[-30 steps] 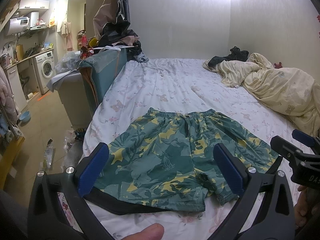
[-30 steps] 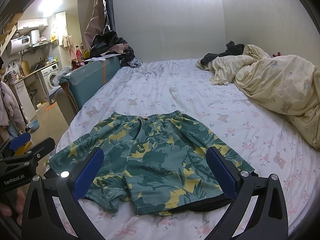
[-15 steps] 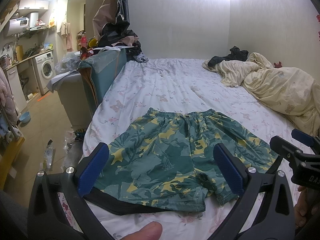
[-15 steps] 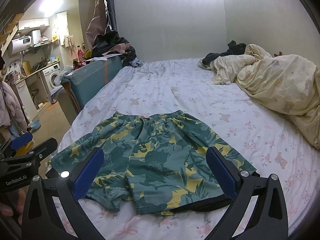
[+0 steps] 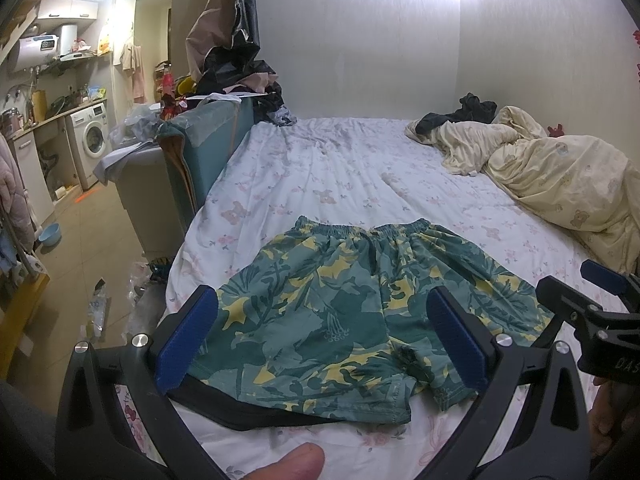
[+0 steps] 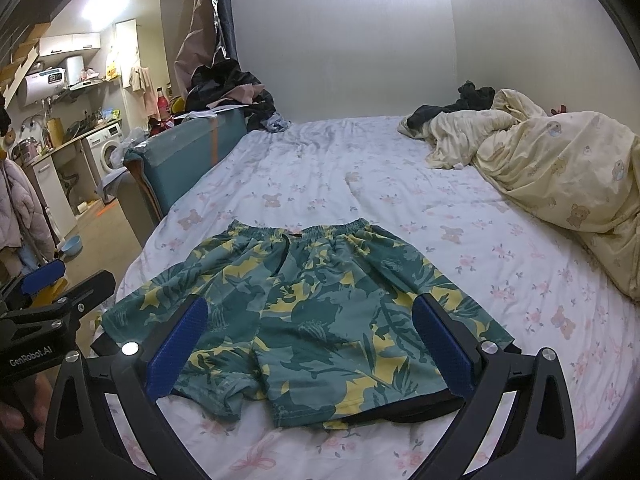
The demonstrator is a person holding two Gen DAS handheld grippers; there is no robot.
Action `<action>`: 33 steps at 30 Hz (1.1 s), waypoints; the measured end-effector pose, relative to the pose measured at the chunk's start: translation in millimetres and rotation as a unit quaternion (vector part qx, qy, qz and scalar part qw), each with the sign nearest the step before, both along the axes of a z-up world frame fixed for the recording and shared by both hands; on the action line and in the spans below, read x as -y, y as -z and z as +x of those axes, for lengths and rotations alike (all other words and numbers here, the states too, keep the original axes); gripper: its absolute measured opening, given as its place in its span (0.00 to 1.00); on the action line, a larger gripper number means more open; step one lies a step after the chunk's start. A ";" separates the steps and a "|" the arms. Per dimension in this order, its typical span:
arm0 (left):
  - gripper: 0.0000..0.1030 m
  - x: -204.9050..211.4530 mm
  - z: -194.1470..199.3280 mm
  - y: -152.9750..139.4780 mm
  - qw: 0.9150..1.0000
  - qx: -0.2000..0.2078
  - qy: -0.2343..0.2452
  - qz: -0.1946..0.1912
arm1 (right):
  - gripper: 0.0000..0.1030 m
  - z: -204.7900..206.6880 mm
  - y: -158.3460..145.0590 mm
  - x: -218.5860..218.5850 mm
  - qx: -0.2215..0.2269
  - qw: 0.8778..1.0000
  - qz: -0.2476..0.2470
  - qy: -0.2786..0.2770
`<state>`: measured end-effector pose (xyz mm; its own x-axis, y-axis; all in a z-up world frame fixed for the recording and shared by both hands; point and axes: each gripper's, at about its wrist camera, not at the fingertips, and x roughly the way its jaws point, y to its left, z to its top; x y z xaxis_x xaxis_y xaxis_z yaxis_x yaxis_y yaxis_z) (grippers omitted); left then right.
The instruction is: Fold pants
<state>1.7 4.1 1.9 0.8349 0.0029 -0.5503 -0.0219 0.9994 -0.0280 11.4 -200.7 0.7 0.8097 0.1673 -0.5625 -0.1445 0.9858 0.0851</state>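
Green and yellow leaf-print shorts lie spread flat on the bed, waistband away from me, leg hems near me; they also show in the right wrist view. A black garment edge sticks out under the hems. My left gripper is open and empty, held above the left leg. My right gripper is open and empty, above the right leg. Each gripper shows at the edge of the other's view: the right gripper and the left gripper.
The bed sheet is white with small bears and flowers. A crumpled cream duvet with dark clothes fills the far right. A teal upholstered piece piled with clothes stands at the bed's left edge; past it are the floor and a washing machine.
Almost nothing: the right gripper view has drifted slightly, and both grippers stay open above the shorts.
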 end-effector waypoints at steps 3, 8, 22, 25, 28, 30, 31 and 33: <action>1.00 0.5 0.0 -0.1 1.000 0.000 0.000 0.000 | 1.00 0.3 0.6 0.4 -0.003 1.000 0.001 -0.001; 1.00 0.2 -0.1 0.1 1.000 0.000 0.001 0.000 | 1.00 -0.2 0.5 -0.1 -0.003 1.000 -0.001 -0.001; 1.00 1.3 3.2 -0.1 1.000 -0.009 0.007 -0.006 | 1.00 2.6 2.8 2.5 -0.015 1.000 0.004 0.002; 1.00 6.4 8.3 0.8 1.000 -0.019 0.019 0.005 | 1.00 5.1 0.0 6.9 -0.014 1.000 0.008 0.012; 1.00 10.5 19.4 -3.0 0.999 -0.023 0.030 0.006 | 1.00 13.2 -1.3 21.7 -0.028 0.999 0.026 0.029; 1.00 15.4 32.4 -4.8 0.999 -0.030 0.030 0.010 | 1.00 23.1 1.1 39.9 -0.047 0.997 0.043 0.048; 1.00 17.6 37.7 -5.2 0.999 -0.031 0.031 0.012 | 1.00 28.5 3.2 48.9 -0.057 0.995 0.053 0.060; 1.00 22.8 47.6 -4.3 0.999 -0.034 0.034 0.021 | 1.00 46.3 14.1 80.2 -0.093 0.987 0.083 0.103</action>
